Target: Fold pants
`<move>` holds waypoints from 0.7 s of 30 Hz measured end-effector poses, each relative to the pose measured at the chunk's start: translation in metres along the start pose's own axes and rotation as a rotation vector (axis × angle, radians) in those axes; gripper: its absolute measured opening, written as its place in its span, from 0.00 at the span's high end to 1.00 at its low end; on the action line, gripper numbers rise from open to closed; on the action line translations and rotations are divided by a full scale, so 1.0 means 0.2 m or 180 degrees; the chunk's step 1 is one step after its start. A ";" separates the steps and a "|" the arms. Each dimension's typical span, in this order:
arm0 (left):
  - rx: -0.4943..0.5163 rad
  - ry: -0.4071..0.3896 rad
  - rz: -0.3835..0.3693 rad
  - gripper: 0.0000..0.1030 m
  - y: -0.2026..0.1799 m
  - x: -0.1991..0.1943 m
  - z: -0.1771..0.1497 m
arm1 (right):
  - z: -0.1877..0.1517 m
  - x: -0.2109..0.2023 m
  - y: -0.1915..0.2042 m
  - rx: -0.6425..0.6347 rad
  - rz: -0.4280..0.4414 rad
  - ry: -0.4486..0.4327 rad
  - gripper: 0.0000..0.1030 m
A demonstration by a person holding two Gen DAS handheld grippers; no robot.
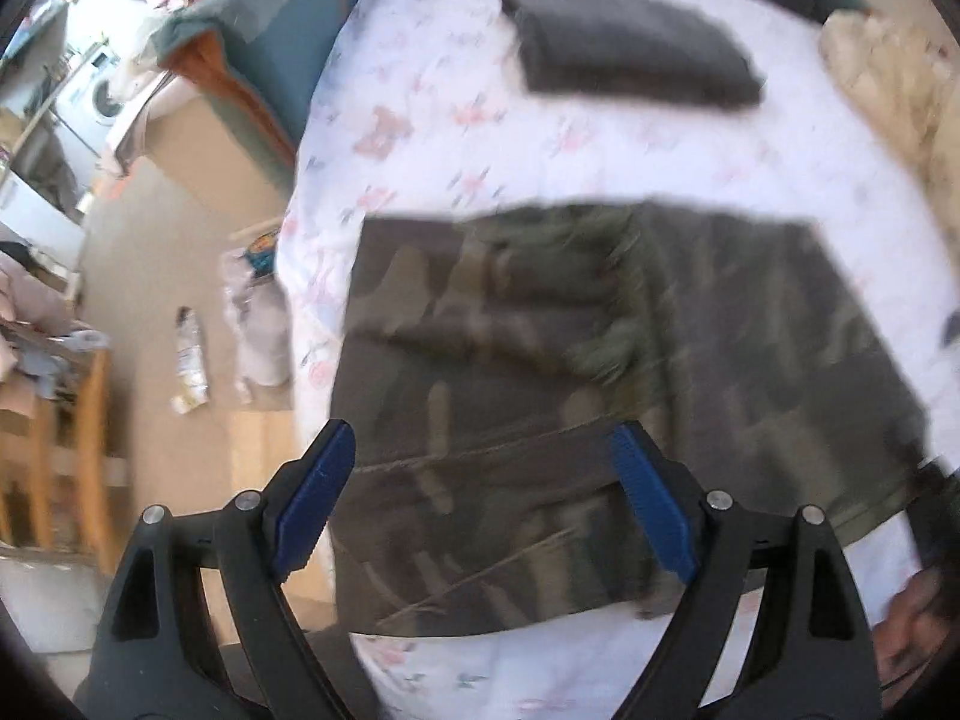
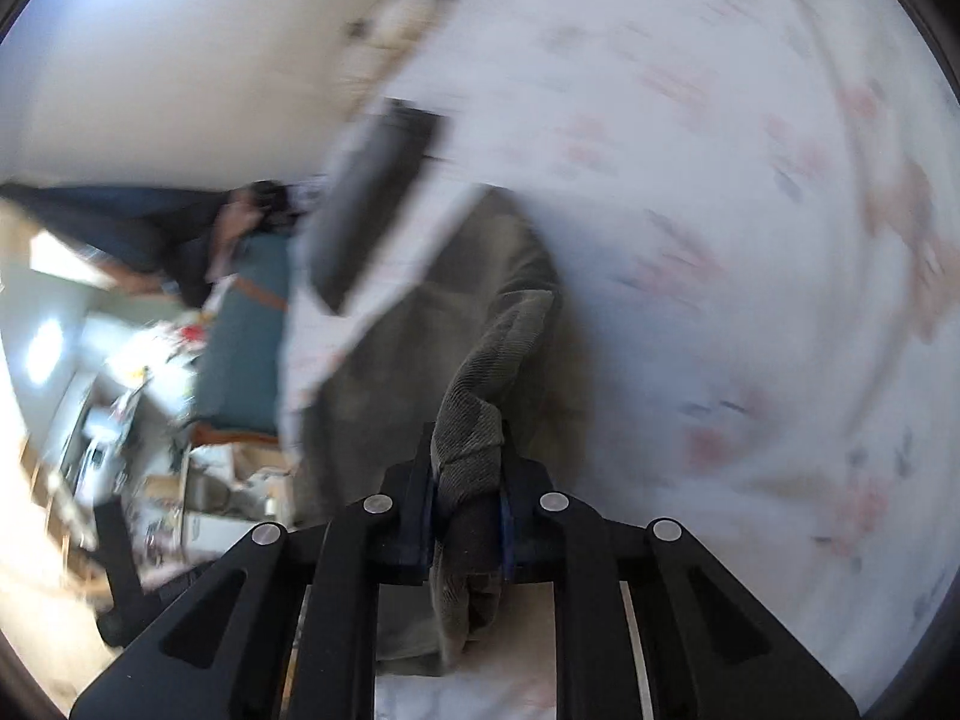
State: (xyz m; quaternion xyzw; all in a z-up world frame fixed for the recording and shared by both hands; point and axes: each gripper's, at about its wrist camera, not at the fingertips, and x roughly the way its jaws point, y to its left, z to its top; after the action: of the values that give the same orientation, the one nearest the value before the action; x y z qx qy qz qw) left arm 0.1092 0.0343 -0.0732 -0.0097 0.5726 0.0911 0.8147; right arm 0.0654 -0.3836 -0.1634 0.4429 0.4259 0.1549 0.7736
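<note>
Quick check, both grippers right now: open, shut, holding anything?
Left gripper: open above the camouflage pants, holding nothing.
Right gripper: shut on a bunched fold of the pants.

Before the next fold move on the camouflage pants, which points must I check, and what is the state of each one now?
1. Right claw has a grip on the camouflage pants: ok, it is shut on a bunched edge of the fabric.
2. Left claw is free to take a second corner: ok, it is open above the pants and holds nothing.
3. Pants lie flat on the bed sheet: cannot tell, the picture is blurred.
4. Folded dark garment lies apart from the pants: ok, bare sheet shows between them.
5. Edges of the pants are lined up: cannot tell.
</note>
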 end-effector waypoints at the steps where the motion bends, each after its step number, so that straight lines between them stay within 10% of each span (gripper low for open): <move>1: 0.0052 -0.0074 -0.0259 0.17 -0.03 -0.07 0.04 | 0.00 -0.01 0.06 -0.0137 0.0071 -0.0018 0.86; 10: 0.0486 0.0019 -0.0988 0.17 -0.47 -0.28 0.35 | -0.13 -0.04 0.45 -0.1211 0.0567 0.0056 0.88; 21: 0.0967 -0.0063 -0.0791 0.32 -0.88 -0.15 0.46 | -0.32 -0.03 0.69 -0.2089 0.0969 0.0483 0.88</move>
State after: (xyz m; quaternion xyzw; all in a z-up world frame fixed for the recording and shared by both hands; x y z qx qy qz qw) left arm 0.2139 -0.1318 -0.0286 0.0436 0.5662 -0.0976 0.8173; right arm 0.0302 -0.2749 -0.0641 0.2167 0.3389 0.4290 0.8088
